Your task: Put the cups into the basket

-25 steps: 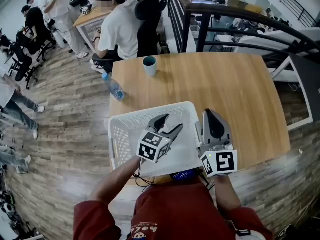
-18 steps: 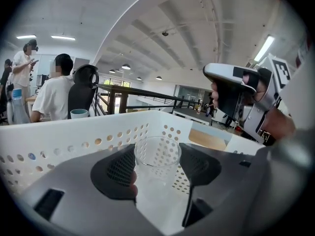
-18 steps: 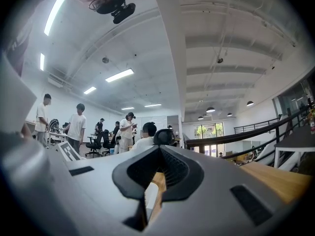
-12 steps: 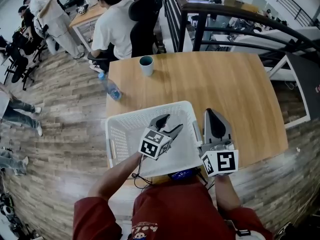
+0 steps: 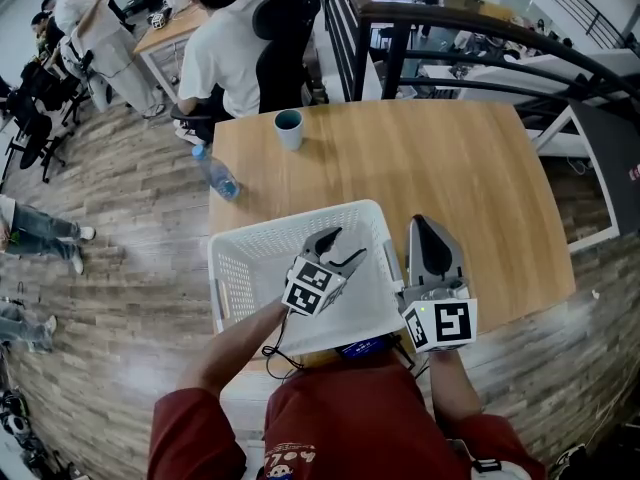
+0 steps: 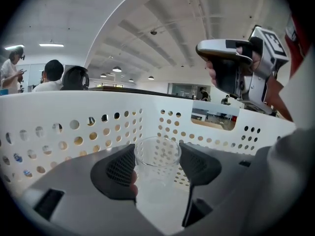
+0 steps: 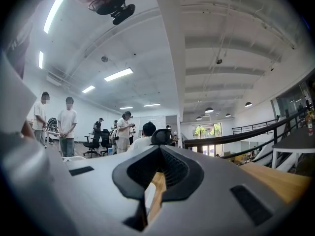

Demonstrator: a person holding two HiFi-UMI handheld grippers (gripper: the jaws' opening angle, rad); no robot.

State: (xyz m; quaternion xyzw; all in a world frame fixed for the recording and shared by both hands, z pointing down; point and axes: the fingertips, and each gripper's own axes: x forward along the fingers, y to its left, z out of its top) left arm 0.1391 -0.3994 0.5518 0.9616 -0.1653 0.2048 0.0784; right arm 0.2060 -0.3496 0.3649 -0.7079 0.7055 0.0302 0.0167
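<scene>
the left tool (image 5: 343, 246) gripped a clear cup (image 6: 157, 157) inside the white basket (image 5: 236, 280); the right tool (image 5: 429, 225), clenched empty, hovered beside it; a teal cup (image 5: 288, 129) stood well apart on the desk (image 5: 450, 168).

This is an open-plan office on an upper level. Ahead of the left gripper (image 5: 335, 248), past the table (image 5: 450, 168), a person (image 5: 225, 58) sits in a black swivel chair (image 5: 285, 28) at a desk (image 5: 170, 33). More people (image 5: 95, 18) stand farther to that gripper's left on the plank floor (image 5: 130, 218). Ahead of the right gripper (image 5: 422, 226), a black railing (image 5: 480, 28) borders a drop, with white desks (image 5: 455, 73) on the level below. The right gripper view shows strip lights (image 7: 118, 74) on a high white ceiling (image 7: 221, 28), with people standing beneath it.
</scene>
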